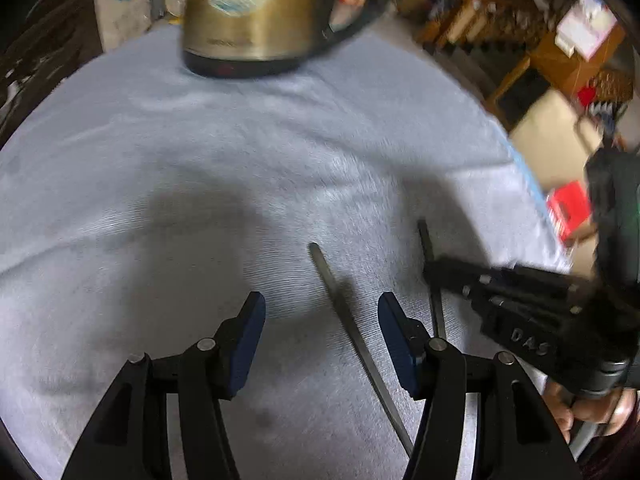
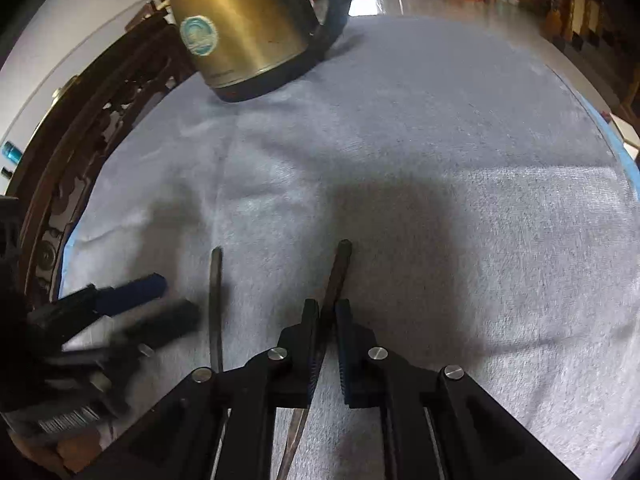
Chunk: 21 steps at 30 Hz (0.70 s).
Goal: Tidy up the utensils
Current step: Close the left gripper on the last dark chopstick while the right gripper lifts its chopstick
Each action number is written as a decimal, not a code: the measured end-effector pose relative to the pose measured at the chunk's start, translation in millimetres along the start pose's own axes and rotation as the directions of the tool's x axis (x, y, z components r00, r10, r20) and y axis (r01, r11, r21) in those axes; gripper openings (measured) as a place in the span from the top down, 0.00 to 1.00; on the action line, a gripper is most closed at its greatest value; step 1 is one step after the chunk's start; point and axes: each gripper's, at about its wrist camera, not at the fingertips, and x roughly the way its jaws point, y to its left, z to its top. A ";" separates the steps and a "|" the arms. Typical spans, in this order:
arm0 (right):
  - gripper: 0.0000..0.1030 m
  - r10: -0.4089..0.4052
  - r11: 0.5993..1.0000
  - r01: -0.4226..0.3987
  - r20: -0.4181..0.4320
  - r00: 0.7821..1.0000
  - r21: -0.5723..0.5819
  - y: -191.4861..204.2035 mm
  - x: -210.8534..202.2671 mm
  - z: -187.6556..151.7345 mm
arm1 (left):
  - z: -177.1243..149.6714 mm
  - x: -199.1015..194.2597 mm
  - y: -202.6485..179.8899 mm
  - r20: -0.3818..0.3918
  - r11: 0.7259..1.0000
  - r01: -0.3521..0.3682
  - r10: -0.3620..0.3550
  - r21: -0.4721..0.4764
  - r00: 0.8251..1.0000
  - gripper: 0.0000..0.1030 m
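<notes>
Surface (image 2: 460,128): covered by a pale grey towel, creased in places, with a blue hem seen along its right edge.

Kettle (image 2: 240,24): brass-coloured, on a black base, with a round blue-green sticker; placed upright at the far side of the surface, left of centre in the right wrist view.

Utensil one (image 2: 338,270): a slim dark metal handle, pinched between the fingers (image 2: 310,344) of the right gripper (image 2: 326,308). The fingers are pressed nearly together on it. Its far end is seen pointing away over the towel; its near end is hidden under the gripper, so its type cannot be told.

Utensil two (image 2: 216,300): a second slim metal handle, laid flat on the towel to the left of the first, roughly parallel and apart from it. In the left wrist view it is seen running diagonally between the fingers of the left gripper (image 1: 322,312), closer to the right one; neither finger is touching it.

Left gripper: fingers spread, nothing gripped, held over the towel above utensil two. The view is blurred.

Hand (image 1: 592,412): partly seen at the right edge of the left wrist view, wrapped round the right gripper's grip.

Background: dark carved wooden furniture at the left, cluttered floor beyond the surface.
</notes>
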 end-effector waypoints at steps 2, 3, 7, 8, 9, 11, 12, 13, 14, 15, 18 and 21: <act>0.89 -0.003 1.000 0.003 -0.007 1.000 -0.008 0.0 2.9 4.7 | 4.1 2.9 -4.0 0.004 1.000 -0.016 0.016 0.000 1.000 0.43; 0.89 -0.001 1.000 0.001 -0.007 1.000 -0.021 -0.4 3.1 5.8 | 5.8 5.2 -6.2 -0.008 1.000 -0.005 0.005 0.007 1.000 0.43; 0.91 -0.013 0.999 0.013 0.010 1.000 -0.052 -4.5 -2.5 0.3 | 5.9 9.1 -15.4 0.018 0.994 -0.076 0.075 0.076 0.997 0.60; 0.91 -0.022 0.998 0.023 0.016 1.000 -0.052 -6.9 -4.5 -1.7 | 5.4 9.7 -17.6 0.026 0.990 -0.092 0.090 0.102 0.996 0.75; 0.92 -0.029 0.998 0.030 0.018 0.999 -0.046 -11.2 -7.2 -4.4 | 5.3 9.2 -18.3 0.030 0.988 -0.096 0.093 0.122 0.995 0.86; 0.92 -0.040 0.999 0.040 0.012 0.999 -0.037 -19.8 -12.8 -10.6 | 3.8 8.1 -14.0 0.026 0.990 -0.074 0.071 0.119 0.997 0.88; 0.92 -0.042 0.998 0.042 0.004 0.999 -0.038 -22.1 -14.1 -13.1 | 2.4 7.2 -11.6 0.025 0.990 -0.072 0.070 0.117 0.997 0.90; 0.92 -0.046 0.998 0.045 -0.010 0.999 -0.044 -24.6 -17.0 -17.0 | -0.1 5.4 -9.6 0.024 0.990 -0.078 0.076 0.120 0.997 0.91; 0.92 -0.052 0.998 0.051 -0.015 0.999 -0.043 -27.0 -19.4 -20.3 | -2.7 3.6 -8.1 0.022 0.988 -0.090 0.088 0.128 0.996 0.92; 0.91 -0.057 0.998 0.055 -0.032 0.998 -0.040 -29.6 -21.6 -23.2 | -5.4 1.4 -6.2 0.020 0.985 -0.104 0.102 0.138 0.995 0.93; 0.87 -0.059 0.998 0.056 -0.066 0.996 -0.042 -29.3 -21.3 -21.6 | -11.6 -2.9 1.1 0.005 0.981 -0.112 0.112 0.156 0.994 0.94; 0.85 -0.096 0.995 0.094 -0.064 0.993 -0.032 -23.3 -18.8 -17.5 | -11.3 -3.0 9.5 -0.021 0.984 -0.107 0.111 0.139 0.994 0.94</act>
